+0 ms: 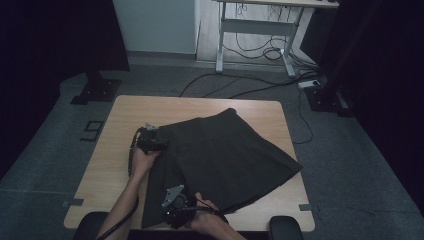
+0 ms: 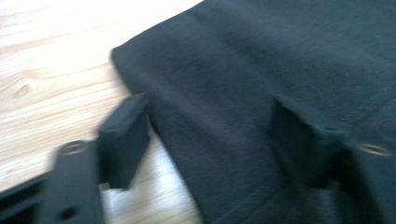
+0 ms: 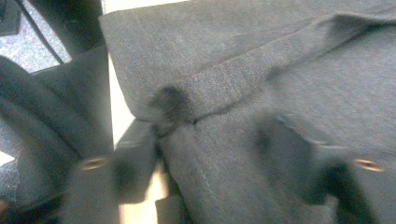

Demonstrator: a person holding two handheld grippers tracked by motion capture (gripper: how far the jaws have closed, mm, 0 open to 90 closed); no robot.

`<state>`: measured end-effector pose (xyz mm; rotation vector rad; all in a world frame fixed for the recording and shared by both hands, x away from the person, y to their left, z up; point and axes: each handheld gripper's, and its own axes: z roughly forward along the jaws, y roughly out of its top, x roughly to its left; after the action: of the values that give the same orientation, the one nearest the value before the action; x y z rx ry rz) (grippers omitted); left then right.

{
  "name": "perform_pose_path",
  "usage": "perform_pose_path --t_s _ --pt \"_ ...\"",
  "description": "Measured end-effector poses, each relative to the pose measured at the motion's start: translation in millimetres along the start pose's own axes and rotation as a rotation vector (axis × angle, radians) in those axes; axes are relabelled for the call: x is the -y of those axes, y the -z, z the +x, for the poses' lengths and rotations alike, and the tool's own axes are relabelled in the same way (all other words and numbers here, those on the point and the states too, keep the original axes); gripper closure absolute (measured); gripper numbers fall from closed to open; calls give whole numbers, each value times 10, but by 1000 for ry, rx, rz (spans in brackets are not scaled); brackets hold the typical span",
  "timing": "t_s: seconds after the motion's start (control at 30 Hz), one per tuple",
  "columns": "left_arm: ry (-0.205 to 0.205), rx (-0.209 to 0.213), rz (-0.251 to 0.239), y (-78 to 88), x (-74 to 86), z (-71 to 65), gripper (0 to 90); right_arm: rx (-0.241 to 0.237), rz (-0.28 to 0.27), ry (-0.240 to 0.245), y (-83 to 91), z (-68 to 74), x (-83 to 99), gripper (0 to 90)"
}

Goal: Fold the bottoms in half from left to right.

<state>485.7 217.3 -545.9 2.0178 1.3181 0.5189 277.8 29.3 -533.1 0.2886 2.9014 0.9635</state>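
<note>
Here, the dark skirt [image 1: 225,155] lies spread over the middle and right of my wooden table [image 1: 120,120], its wide hem running toward the right edge and one corner reaching just past the table's right side. The near end hangs over the front edge by my arms.

My left gripper [image 1: 150,141] sits at the skirt's left border, toward the far-left corner of the cloth. In the left gripper view the jaws stand partly apart and straddle the skirt's edge [image 2: 154,126]: one jaw over bare wood, the other over the fabric. I cannot tell whether the pads are pressing the cloth; the picture is blurred.

My right gripper [image 1: 175,202] is at the near-left part of the skirt, close to the table's front edge. In the right gripper view a folded edge of the grey-looking cloth [image 3: 224,84] crosses between the jaws, which are partly apart; whether they pinch it I cannot tell.

Bare tabletop lies open to the left of the skirt and along the far side. To the right there is almost none. The floor [image 1: 350,165] around the table carries cables [image 1: 240,85] beyond the far side.
</note>
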Motion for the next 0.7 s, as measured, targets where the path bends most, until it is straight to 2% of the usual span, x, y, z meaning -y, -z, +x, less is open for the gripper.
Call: perform_pose_path --t_s 0.03,0.07,0.1,0.13,0.17,0.2,0.4,0.57,0.7 --pt "-4 10 -8 -7 -9 -32 403 13 1 -11 26 -27 -3 574" --pt "-4 10 -8 -7 -9 -32 462 18 2 -13 35 -40 -3 658" --pt "-11 37 -12 -14 -24 -56 540 21 4 -18 44 -62 -1 715" --pt "-11 37 -12 -14 -24 -56 629 21 4 -18 44 -62 -1 715" --pt "1 56 -4 -23 -48 -80 700 20 7 -37 48 -108 -1 758" --pt "11 64 -1 -28 -58 -85 758 21 10 -39 48 -116 -6 761" --pt "15 78 2 -29 -63 -66 794 17 12 -50 45 -124 -14 763" --pt "-2 84 7 9 -35 -36 794 -6 6 -58 25 -113 -37 763" --pt "-19 76 24 98 21 22 794 -34 1 -33 -39 -41 -119 763"
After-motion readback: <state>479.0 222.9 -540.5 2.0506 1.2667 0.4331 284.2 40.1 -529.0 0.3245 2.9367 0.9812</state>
